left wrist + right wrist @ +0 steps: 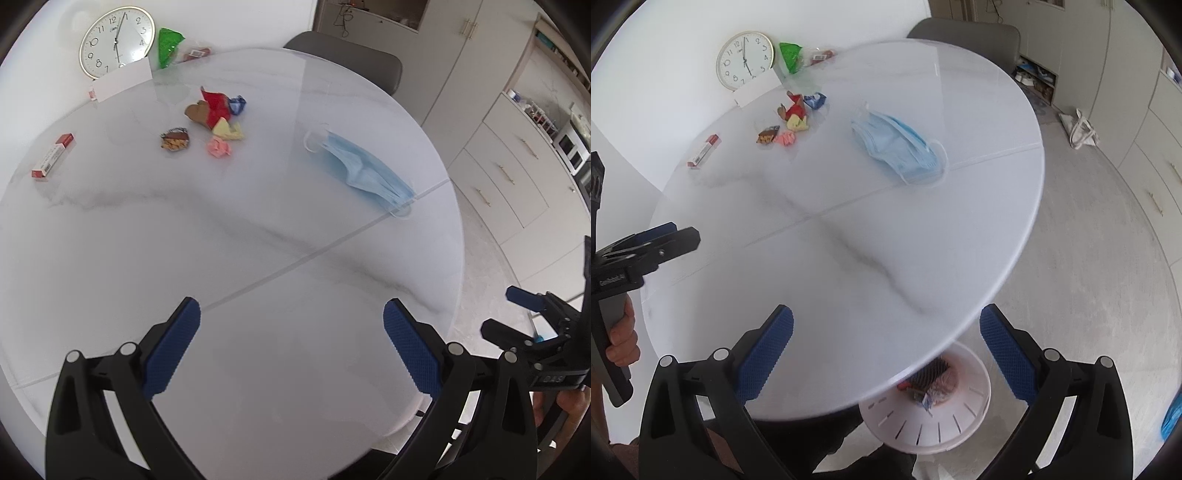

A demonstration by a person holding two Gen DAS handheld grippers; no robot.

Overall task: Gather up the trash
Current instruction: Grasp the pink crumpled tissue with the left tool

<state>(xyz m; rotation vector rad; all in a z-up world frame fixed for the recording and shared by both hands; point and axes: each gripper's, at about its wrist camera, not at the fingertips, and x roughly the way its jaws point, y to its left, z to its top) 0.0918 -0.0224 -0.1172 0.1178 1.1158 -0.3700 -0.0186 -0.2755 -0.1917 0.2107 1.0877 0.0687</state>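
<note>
On the table's far side: the trash I'm after lies in a tight cluster of crumpled wrappers [214, 122], red, brown, blue, yellow and pink, with a patterned foil wrapper [175, 139] just beside them.
Right edge of table: a blue face mask [897, 144] lies across the seam, ear loops loose, the nearest piece to my right gripper.
Left edge: a red-and-white carton [52, 156] lies flat, well apart from the cluster.
Bin: a white slotted wastebasket [964, 417] stands on the floor under the table's near edge, some trash already in it.
Left gripper [291, 347]: jaws spread wide, nothing between the pads, over the bare near half of the table.
Right gripper [886, 350]: jaws released and empty, over the near edge above the bin.
Step as I judge it: reach for the next piece.
How I'd do it well: take the mask at its bunched middle, not a loop, so it lifts whole.
Risk: the far-edge clock [117, 40] and white card [122, 84] aren't trash; I'd keep clear of them.
</note>
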